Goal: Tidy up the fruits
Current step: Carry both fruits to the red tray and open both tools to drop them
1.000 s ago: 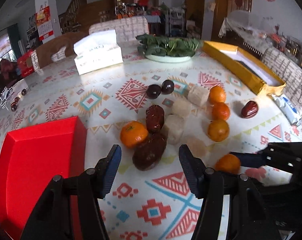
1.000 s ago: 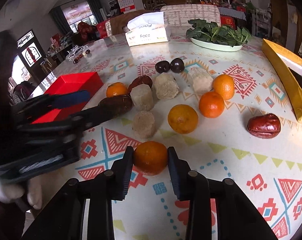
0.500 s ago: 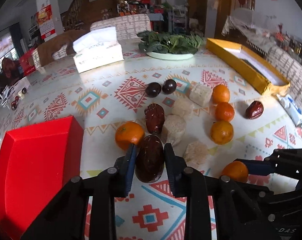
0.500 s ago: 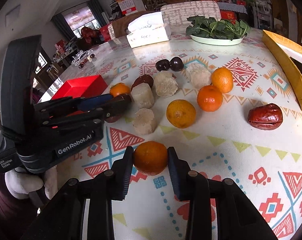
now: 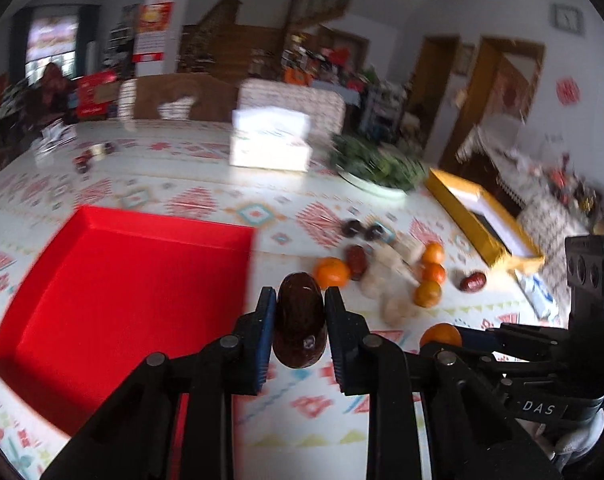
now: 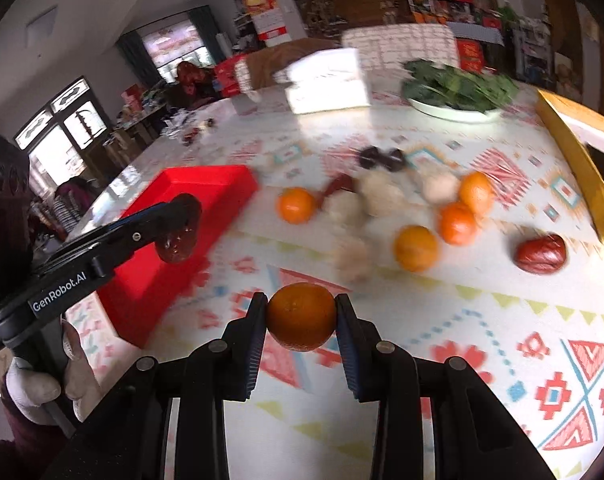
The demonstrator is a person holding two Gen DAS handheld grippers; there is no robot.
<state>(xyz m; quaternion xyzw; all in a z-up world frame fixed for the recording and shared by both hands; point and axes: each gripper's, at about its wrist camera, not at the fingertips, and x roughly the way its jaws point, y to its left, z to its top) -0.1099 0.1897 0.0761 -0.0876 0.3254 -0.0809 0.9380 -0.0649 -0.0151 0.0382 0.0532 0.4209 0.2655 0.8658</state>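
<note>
5 oranges (image 6: pixel 415 248), 3 dates (image 6: pixel 540 253), 2 plums (image 6: pixel 381 158).

place: I read this as a lived-in home | cues: patterned dining table (image 6: pixel 441 300), tissue box (image 5: pixel 270 144), plate of greens (image 6: pixel 457 88), wooden staircase (image 5: pixel 238 12), cluttered shelves behind

Five round oranges (image 6: pixel 415 248) in all: four loose at centre frame, one at lower centre in the right gripper (image 6: pixel 301 301). Three wrinkled dark-red dates (image 6: pixel 541 253): one at right, one at upper centre, one at left in the left gripper (image 5: pixel 300 297). Four pale, rough cylindrical cakes (image 6: pixel 381 194) and two small dark round plums (image 6: pixel 395 159) sit mid-frame. One shallow red tray (image 6: pixel 206 178), one white tissue box (image 6: pixel 327 80), one white plate of leafy greens (image 6: pixel 455 112), one long yellow box (image 6: pixel 573 148).
</note>
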